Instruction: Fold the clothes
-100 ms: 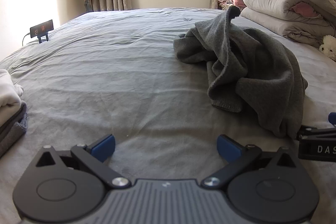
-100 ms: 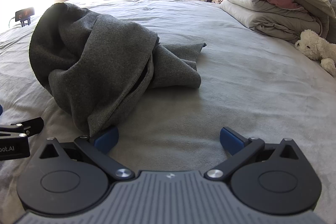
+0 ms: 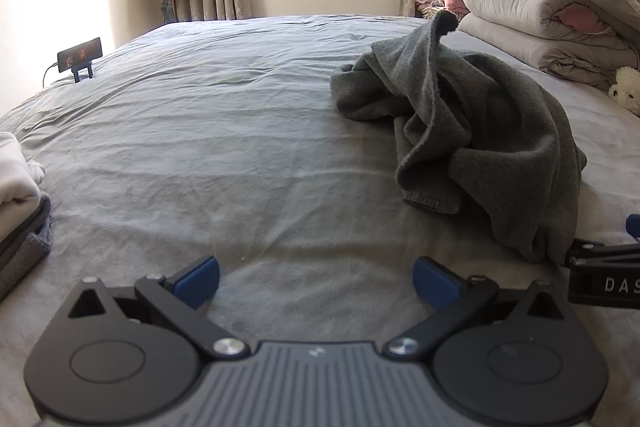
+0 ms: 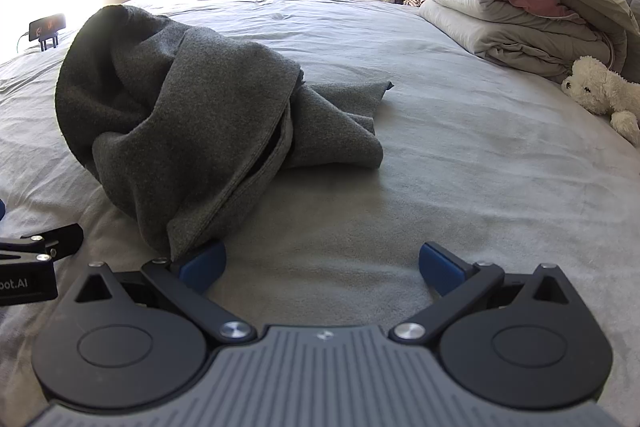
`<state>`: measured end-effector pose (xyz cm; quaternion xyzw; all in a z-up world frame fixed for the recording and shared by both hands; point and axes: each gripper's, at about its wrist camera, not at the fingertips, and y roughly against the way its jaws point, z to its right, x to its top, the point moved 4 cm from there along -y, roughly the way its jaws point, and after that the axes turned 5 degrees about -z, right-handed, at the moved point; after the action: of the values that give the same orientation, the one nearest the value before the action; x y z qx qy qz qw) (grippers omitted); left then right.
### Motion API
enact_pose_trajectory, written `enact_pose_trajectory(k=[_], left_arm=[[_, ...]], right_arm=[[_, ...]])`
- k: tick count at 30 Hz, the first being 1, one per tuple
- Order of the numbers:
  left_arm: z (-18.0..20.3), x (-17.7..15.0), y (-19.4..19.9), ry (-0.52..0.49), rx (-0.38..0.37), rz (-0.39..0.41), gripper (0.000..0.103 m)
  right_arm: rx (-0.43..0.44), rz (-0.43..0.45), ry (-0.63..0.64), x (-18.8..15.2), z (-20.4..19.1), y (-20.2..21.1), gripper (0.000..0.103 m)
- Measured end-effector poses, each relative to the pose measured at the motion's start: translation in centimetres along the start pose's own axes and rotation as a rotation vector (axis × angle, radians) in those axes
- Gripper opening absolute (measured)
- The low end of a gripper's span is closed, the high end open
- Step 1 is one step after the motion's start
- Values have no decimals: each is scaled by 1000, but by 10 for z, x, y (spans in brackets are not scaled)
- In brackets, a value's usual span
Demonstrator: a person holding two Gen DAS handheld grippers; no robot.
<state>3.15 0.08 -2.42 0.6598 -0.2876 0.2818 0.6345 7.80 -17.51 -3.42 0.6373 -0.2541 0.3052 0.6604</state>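
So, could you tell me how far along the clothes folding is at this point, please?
Done: a small stack of folded clothes sits at the bed's left edge. In hand: nothing; the left tongs and right tongs both stand open over the sheet, and the right one's left pad is at the hem of the dark grey garment. Left: that garment lies in a crumpled heap, not yet spread or folded.

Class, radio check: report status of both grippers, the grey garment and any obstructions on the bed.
Left gripper open, empty. Right gripper open, empty. Grey garment crumpled on bed, unfolded. Nothing in the way.
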Motion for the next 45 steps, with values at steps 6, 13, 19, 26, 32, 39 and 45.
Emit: enact_pose_trajectory(k=[6,13,19,26,32,39,45], left_arm=[[-2,0,0,0,2,-2,103],[-4,-1,-1,-1,3,-5,103],[0,-1,-1,-2,6,-5,103],[0,0,-1,-2,7,-5,103],[0,0,-1,-1,10,-7,103],[1,1,-2,-6,23,-12,103],[3,5,-2,-9,35,-39,103]], right_arm=[[-1,0,1,0,0,0,103],[0,0,-1,-1,-1,0,103],[1,3,-2,-2,-2,-2,103],[4,5,-7,-1,2,-1,103],[8,3,-13,0,3,-1,103],[18,-12,-7,2,3,-2,103],[47,-12,10,3,2,-1,97]])
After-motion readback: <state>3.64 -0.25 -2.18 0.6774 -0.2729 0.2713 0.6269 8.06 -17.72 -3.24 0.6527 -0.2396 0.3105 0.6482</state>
